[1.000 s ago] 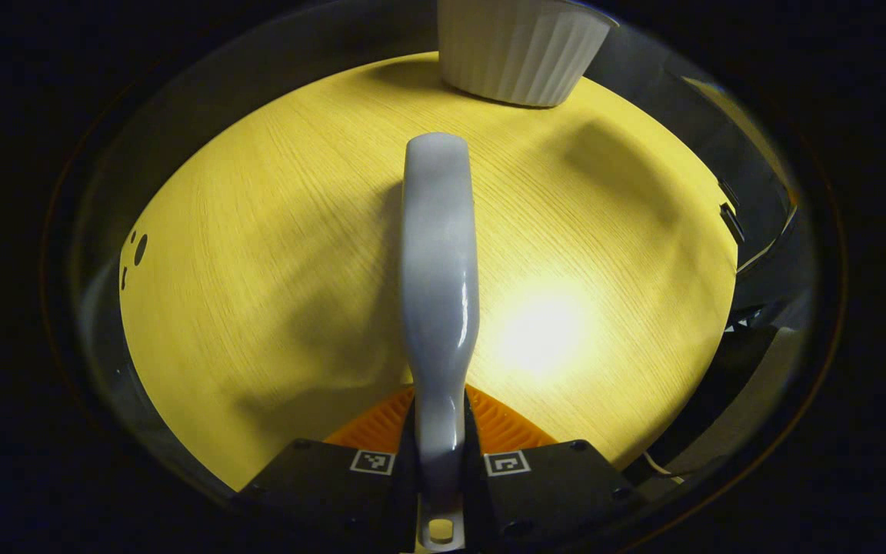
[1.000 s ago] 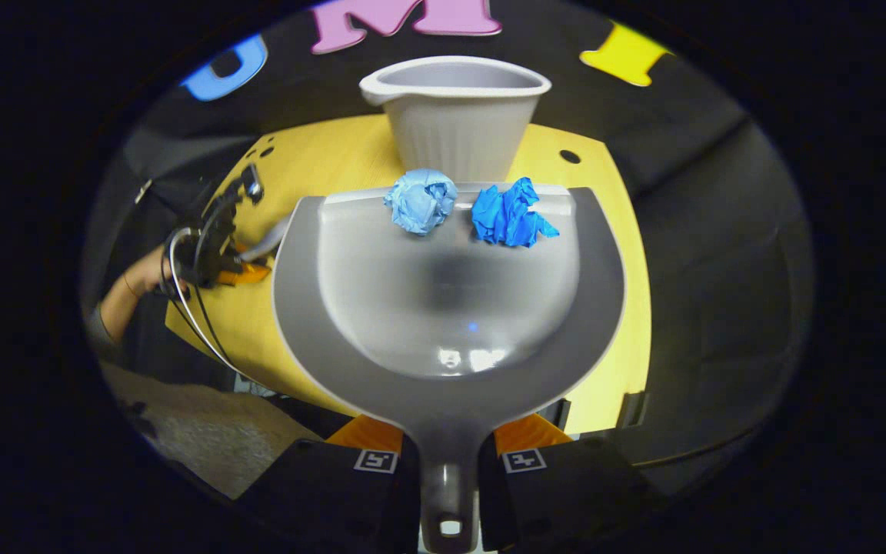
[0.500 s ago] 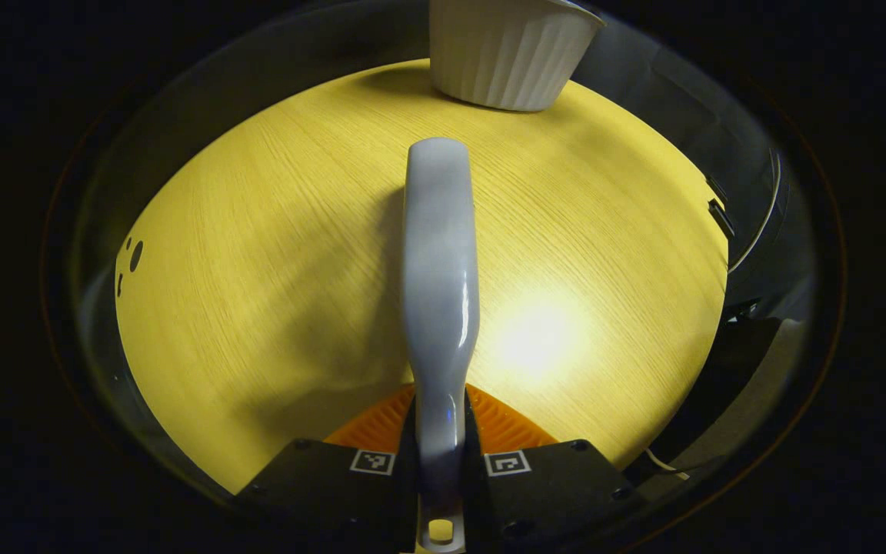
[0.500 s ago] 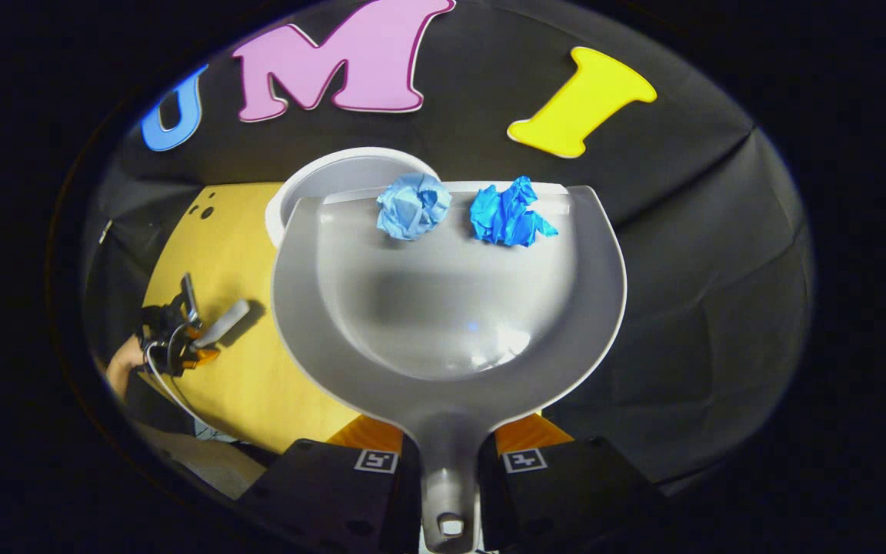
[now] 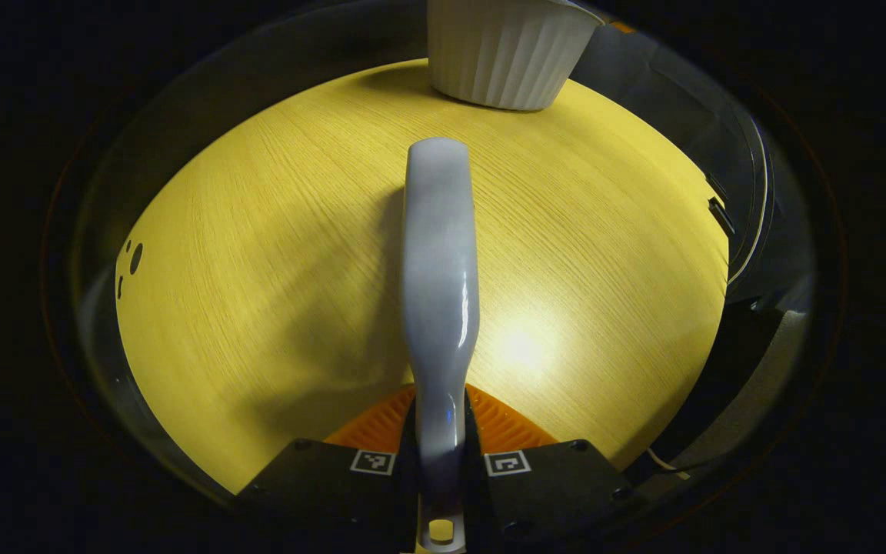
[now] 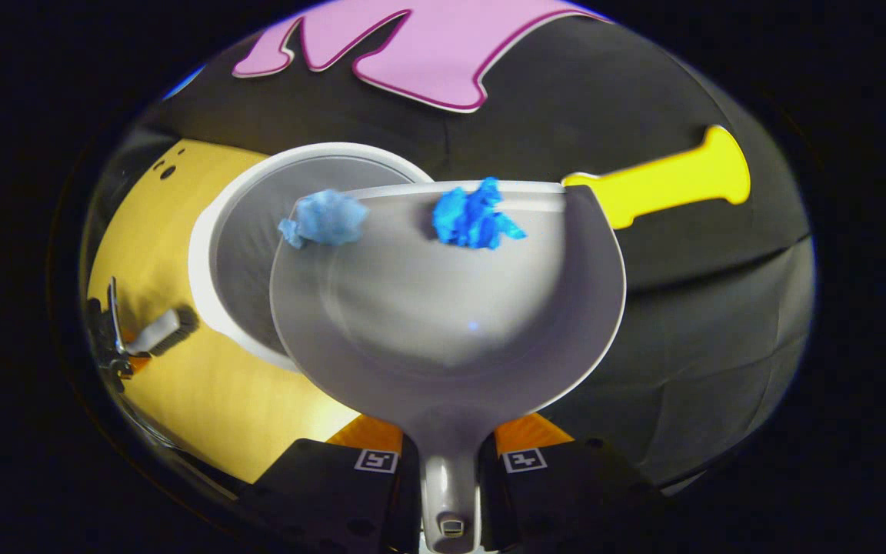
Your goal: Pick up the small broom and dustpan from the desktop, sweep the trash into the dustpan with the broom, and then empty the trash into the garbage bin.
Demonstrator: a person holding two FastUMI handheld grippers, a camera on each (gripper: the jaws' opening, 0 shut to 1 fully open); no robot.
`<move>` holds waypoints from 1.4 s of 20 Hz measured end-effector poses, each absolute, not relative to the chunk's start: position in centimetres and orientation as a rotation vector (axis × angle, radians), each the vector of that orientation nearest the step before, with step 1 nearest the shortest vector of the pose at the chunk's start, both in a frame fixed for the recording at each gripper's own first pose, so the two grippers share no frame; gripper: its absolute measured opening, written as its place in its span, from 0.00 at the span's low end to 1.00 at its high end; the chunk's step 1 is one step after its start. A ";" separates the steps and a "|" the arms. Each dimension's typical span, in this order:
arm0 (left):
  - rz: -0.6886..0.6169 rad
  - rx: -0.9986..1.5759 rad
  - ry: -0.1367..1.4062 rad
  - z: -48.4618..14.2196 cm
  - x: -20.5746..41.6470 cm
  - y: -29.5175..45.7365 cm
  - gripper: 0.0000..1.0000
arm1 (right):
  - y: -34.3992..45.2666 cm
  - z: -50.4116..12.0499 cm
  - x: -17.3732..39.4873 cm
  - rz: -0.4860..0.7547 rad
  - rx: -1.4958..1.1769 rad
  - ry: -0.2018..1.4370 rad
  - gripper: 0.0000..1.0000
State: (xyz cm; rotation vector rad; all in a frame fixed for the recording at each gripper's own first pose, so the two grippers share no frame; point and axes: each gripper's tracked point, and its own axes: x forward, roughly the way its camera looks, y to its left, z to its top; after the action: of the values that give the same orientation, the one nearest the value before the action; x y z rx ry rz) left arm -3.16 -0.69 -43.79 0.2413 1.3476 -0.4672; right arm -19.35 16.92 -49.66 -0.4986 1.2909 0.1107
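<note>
right gripper (image 6: pixel 449 462): pinching dustpan (image 6: pixel 443 308) handle; pan tipped over bin (image 6: pixel 243 254)
trash: pale wad (image 6: pixel 325 220) at pan's far-left lip, above bin; dark wad (image 6: pixel 474 218) on far lip
left gripper (image 5: pixel 440 462): pinching broom (image 5: pixel 440 285) above desk (image 5: pixel 258 269); bin at far edge

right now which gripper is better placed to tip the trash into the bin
Right. The right gripper holds the dustpan over the garbage bin, paper balls at its lip; the left gripper holds the broom away.
</note>
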 end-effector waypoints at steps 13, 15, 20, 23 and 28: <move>-0.476 0.267 1.362 -43.8 -3.2 -0.7 0.28 | 14.6 -47.8 -15.6 0.204 -1.180 1.031 0.34; -0.472 0.267 1.363 -43.8 -3.2 -0.7 0.31 | 15.0 -46.4 -14.6 0.210 -1.301 0.961 0.34; -0.457 0.249 1.354 -43.8 -3.2 -0.7 0.28 | 15.5 -43.3 -13.1 0.261 -1.566 0.811 0.34; -0.457 0.251 1.357 -43.9 -3.2 -0.7 0.28 | 14.8 -43.8 -11.9 0.263 -1.631 0.775 0.34; -0.460 0.251 1.360 -43.9 -3.2 -0.7 0.28 | 15.1 -44.0 -12.5 0.271 -1.579 0.811 0.34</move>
State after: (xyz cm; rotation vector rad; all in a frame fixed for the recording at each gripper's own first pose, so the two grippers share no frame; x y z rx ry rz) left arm -3.23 -0.72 -43.89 0.2506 1.3598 -0.4604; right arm -12.48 15.13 -44.04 -1.5794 0.8114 0.2708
